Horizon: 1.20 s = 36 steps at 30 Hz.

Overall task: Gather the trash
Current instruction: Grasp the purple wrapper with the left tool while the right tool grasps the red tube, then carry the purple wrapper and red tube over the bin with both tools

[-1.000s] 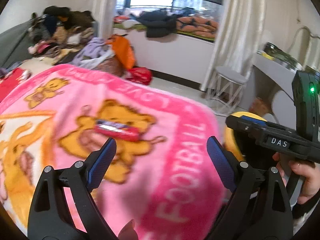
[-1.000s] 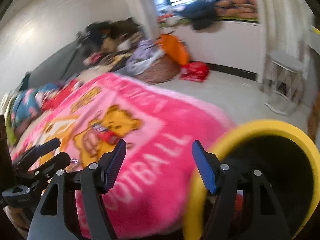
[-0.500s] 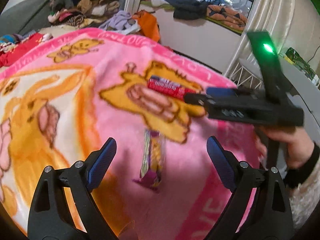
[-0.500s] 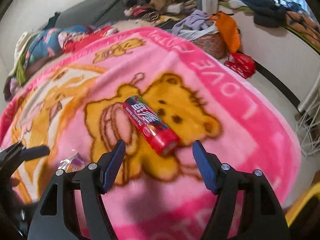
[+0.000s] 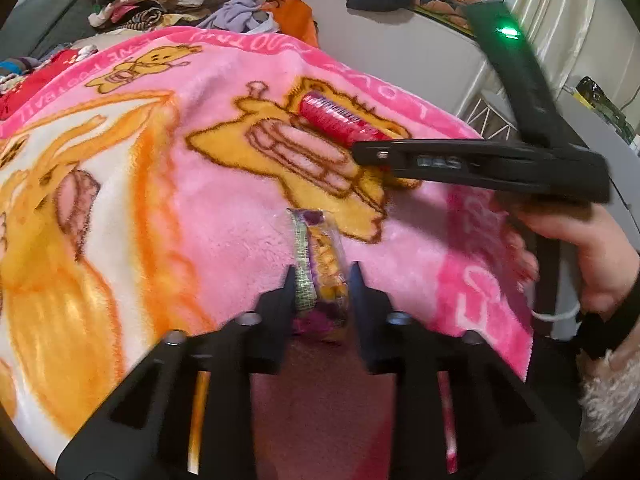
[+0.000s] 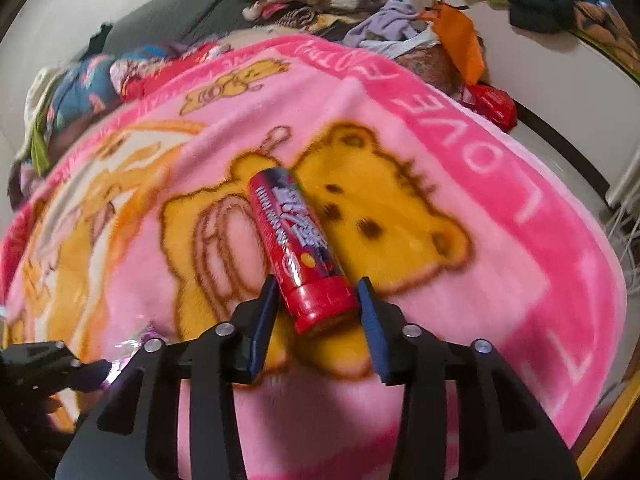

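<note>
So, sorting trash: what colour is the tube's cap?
Red, clearest in the right wrist view: tube's cap.

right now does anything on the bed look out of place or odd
Two bits of litter lie on the pink blanket: a red tube on its side across the bear print, and a crinkled purple-yellow wrapper. The right gripper straddles the tube's cap; the left gripper has just closed on the wrapper.

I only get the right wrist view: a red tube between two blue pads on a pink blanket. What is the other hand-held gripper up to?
Observer: On the left hand-held gripper, the jaws have just been closing and now pinch a purple-and-yellow snack wrapper lying on the blanket.
Visitor: Who holds my side?
Observer: A hand with a fuzzy pale cuff grips the handle of the right hand-held gripper.
Visitor: Is it switched on?
Observer: A green light glows on its upright back part.
</note>
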{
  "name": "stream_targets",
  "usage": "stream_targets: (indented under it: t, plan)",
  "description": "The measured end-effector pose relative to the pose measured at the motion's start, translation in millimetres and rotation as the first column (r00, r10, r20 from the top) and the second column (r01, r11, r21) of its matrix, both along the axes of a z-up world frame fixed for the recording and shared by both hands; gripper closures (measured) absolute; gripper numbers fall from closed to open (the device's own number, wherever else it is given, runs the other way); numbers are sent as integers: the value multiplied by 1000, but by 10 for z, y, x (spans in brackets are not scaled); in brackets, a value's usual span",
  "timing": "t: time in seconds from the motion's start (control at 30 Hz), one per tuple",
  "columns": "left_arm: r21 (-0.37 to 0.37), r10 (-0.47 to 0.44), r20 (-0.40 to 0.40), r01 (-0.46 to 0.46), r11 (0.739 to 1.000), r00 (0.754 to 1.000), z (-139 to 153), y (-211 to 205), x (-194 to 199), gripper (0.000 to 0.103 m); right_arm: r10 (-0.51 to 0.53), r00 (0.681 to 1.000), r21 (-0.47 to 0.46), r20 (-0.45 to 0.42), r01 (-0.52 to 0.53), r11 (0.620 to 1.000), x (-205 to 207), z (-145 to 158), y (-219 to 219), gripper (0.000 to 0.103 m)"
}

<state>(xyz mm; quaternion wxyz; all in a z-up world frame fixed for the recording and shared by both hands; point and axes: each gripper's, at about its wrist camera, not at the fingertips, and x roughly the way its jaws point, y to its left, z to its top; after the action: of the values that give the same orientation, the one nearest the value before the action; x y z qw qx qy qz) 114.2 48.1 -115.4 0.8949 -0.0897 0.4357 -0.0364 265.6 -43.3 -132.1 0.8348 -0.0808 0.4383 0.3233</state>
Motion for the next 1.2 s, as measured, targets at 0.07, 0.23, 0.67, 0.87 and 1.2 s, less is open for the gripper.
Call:
stream_targets:
  t: [0.07, 0.23, 0.67, 0.87, 1.2]
  plan:
    - [-7, -12, 7, 12, 1000, 1000, 22, -35, 14, 86, -32, 999, 50, 9, 31, 998, -106, 89, -163, 68]
    - [-14, -62, 57, 63, 998, 996, 189, -262, 79, 87, -135, 990, 159, 40, 127, 979, -354, 355, -633, 73]
    - [-46, -265, 190, 278, 959, 945, 675, -1353, 243, 87, -440, 885, 281, 153, 388, 878, -1025, 892, -2104, 74]
    - [-28, -364, 205, 378, 926, 908, 727, -1906, 242, 87, -548, 823, 284, 149, 495, 821, -1204, 892, -2600, 74]
    - [5, -471, 194, 479, 878, 861, 661, -2470, 287, 87, -660, 743, 250, 109, 622, 742, -1349, 741, -3136, 74]
